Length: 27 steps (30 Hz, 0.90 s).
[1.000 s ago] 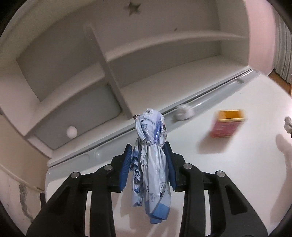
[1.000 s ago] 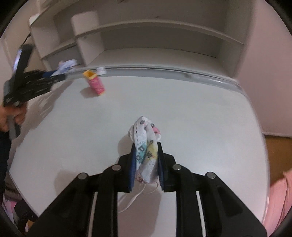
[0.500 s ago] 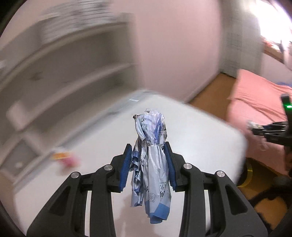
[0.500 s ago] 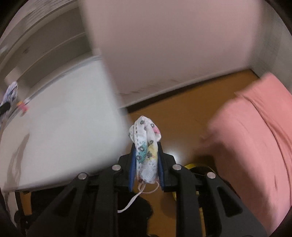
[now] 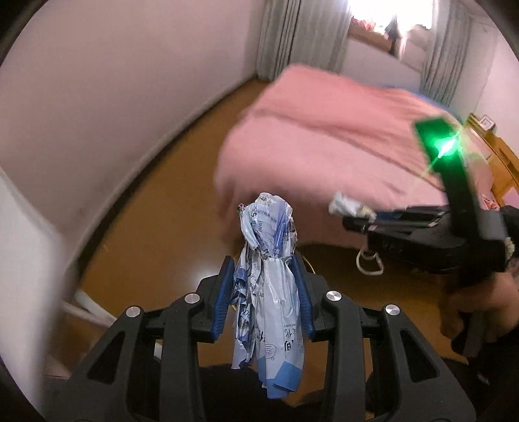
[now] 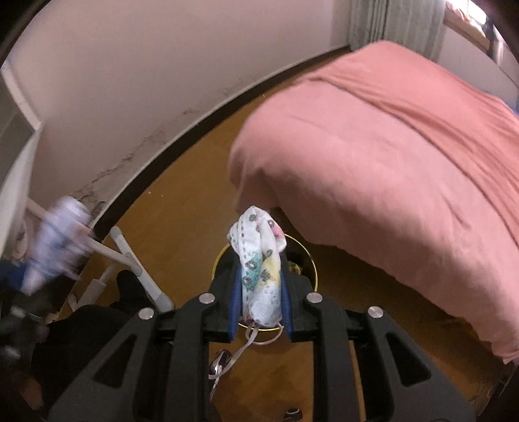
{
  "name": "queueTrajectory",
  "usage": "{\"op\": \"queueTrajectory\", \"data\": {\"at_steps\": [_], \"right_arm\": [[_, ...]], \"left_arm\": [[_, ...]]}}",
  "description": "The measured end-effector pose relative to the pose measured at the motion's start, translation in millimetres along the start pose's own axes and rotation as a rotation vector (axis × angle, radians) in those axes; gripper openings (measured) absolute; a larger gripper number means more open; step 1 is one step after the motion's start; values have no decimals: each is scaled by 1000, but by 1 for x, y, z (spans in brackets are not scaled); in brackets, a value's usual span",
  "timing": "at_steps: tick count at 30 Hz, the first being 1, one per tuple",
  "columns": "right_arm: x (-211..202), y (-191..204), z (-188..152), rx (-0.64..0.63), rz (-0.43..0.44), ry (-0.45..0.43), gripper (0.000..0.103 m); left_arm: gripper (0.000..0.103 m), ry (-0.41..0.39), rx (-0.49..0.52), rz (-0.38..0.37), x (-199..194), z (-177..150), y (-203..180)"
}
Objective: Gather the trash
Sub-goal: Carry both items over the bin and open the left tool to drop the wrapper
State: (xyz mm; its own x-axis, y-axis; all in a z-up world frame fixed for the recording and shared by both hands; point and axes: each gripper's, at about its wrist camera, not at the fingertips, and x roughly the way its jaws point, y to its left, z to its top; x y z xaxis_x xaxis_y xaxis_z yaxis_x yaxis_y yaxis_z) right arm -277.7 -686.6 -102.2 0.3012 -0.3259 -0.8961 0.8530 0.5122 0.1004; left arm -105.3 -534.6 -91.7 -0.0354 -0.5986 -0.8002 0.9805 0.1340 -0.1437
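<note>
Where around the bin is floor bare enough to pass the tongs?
Bare wood floor runs between the wall's dark baseboard and the pink bed. It's crowded left of the gold-rimmed bin, by the white frame legs.

Daylight blows out the far window (image 5: 389, 19) to white, while the room is dim and warm-toned. A green lamp (image 5: 444, 146) flares with streaks at right, and the wooden floor (image 5: 181, 227) carries a small glare spot. Fisheye bending curves the walls toward dark corners, the pink bed (image 5: 324, 139) is motion-smeared, and the blue-white wrapper (image 6: 58, 237) at left is blurred.

Bin (image 6: 312, 259) mostly hidden, perhaps yellow-rimmed
</note>
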Motion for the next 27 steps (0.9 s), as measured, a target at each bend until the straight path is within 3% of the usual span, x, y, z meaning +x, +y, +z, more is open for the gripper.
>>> {"op": "queueTrajectory", "data": {"at_steps": [4, 7, 10, 13, 27], "right_arm": [[32, -4, -8, 8, -21, 51, 21], [58, -13, -10, 44, -25, 115, 21], [74, -16, -14, 50, -24, 153, 21], [84, -17, -16, 53, -25, 177, 21], [99, -23, -21, 76, -42, 221, 21]], "left_arm": [[35, 81, -30, -25, 60, -3, -15], [35, 106, -37, 10, 98, -9, -13], [35, 137, -96, -36, 123, -21, -4], [35, 180, -118, -7, 147, -26, 1], [36, 195, -178, -92, 161, -32, 9]]}}
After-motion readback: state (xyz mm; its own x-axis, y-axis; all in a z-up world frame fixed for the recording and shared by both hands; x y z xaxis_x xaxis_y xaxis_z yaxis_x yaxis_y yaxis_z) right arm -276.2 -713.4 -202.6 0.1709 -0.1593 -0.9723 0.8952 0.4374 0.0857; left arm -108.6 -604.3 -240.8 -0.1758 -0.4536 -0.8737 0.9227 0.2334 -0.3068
